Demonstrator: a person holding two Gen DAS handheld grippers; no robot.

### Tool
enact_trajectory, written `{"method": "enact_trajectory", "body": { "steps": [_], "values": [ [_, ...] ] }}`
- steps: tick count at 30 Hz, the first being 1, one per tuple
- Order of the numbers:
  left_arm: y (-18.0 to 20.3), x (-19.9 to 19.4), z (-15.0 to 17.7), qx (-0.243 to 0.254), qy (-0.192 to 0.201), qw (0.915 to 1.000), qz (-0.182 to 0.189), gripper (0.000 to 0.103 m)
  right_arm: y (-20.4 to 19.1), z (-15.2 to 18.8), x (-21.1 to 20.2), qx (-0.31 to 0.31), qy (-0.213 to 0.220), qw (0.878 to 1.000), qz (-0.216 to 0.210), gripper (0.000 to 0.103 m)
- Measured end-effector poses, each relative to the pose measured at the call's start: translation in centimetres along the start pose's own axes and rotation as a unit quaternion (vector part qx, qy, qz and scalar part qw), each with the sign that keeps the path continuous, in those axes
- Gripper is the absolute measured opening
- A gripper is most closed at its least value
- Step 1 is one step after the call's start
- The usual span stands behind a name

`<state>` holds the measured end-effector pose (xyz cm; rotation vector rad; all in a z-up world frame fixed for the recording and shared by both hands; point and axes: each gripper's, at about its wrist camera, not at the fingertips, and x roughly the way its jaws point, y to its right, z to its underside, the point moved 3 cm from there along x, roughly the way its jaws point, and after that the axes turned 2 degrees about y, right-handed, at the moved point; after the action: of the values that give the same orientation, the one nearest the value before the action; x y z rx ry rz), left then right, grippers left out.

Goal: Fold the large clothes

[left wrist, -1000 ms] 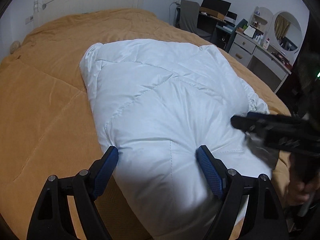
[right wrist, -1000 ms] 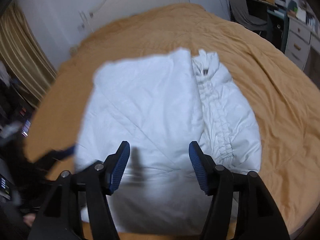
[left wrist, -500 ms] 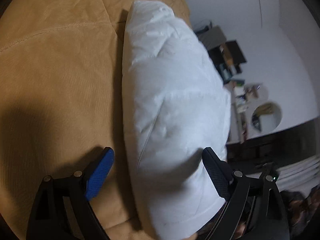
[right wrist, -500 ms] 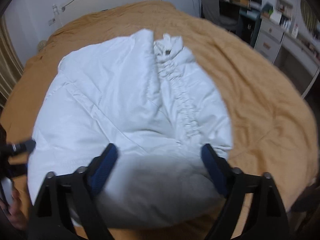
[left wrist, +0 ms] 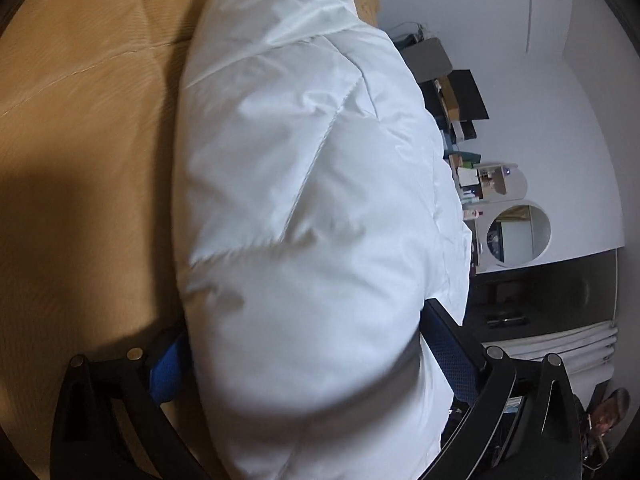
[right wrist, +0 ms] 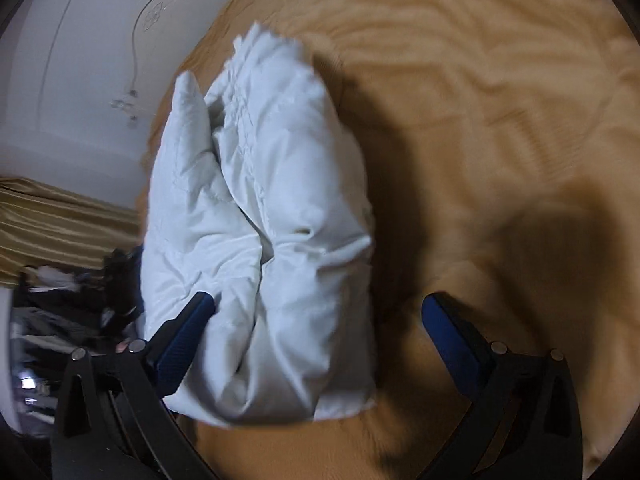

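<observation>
Orange bedspread (right wrist: 500, 128) bears a folded white puffer jacket (right wrist: 272, 240). Left gripper (left wrist: 304, 364) and right gripper (right wrist: 320, 344), jaws just widened, straddle its six-o'clock end, neither clamping it.

The folded down jacket (right wrist: 260, 240) lies on the bedspread (right wrist: 500, 140); the headboard (right wrist: 80, 60) stands behind it.

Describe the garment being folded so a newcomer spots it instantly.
Start at the wide orange bedspread covering the bed. On it lies a puffy white quilted jacket, folded lengthwise into a thick bundle. It is the only white, padded thing on the bed; a gathered seam runs along it.
</observation>
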<state>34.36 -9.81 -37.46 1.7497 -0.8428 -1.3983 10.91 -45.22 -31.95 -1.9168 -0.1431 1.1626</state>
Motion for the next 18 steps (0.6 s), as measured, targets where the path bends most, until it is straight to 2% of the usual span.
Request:
{"method": "enact_trajectory", "body": {
  "steps": [2, 4, 5, 7, 8, 9, 11, 15, 18],
  "values": [
    [-0.2, 0.9, -0.6, -0.005, 0.002, 1.0, 0.003, 0.103, 0.1, -0.5, 2.8, -0.001, -0.031, 0.999, -0.039, 0.103],
    [-0.2, 1.2, -0.8, -0.005, 0.019, 0.9998, -0.009, 0.102, 0.1, -1.2, 4.6, 0.003, -0.032, 0.998, -0.056, 0.103],
    [0.3, 1.0, -0.7, 0.004, 0.026, 0.9995, -0.02, 0.098, -0.2, -1.5, 4.8, 0.009, -0.026, 0.998, -0.061, 0.097],
    [1.7, 0.2, -0.6, 0.036, 0.042, 0.9975, -0.045, 0.074, -1.4, -1.6, 4.2, 0.003, -0.021, 0.997, -0.071, 0.079],
    [2.5, -0.3, -0.7, 0.052, 0.047, 0.9959, -0.057, 0.069, -2.2, -1.5, 3.7, -0.005, -0.015, 0.998, -0.068, 0.072],
    [3.2, -0.9, -0.9, 0.063, 0.052, 0.9944, -0.067, 0.063, -3.1, -1.4, 3.3, -0.013, -0.01, 0.998, -0.068, 0.068],
    [4.5, -3.0, -1.7, 0.074, 0.067, 0.9912, -0.087, 0.062, -4.8, -1.0, 3.0, -0.017, -0.007, 0.997, -0.075, 0.062],
    [5.8, -9.5, -2.9, 0.075, 0.102, 0.9866, -0.103, 0.062, -9.8, -0.2, 4.7, -0.041, -0.021, 0.993, -0.105, 0.06],
    [5.5, -15.5, -3.5, 0.085, 0.133, 0.9771, -0.142, 0.062, -13.9, 0.9, 7.4, -0.066, -0.05, 0.987, -0.135, 0.06]
  ]
}}
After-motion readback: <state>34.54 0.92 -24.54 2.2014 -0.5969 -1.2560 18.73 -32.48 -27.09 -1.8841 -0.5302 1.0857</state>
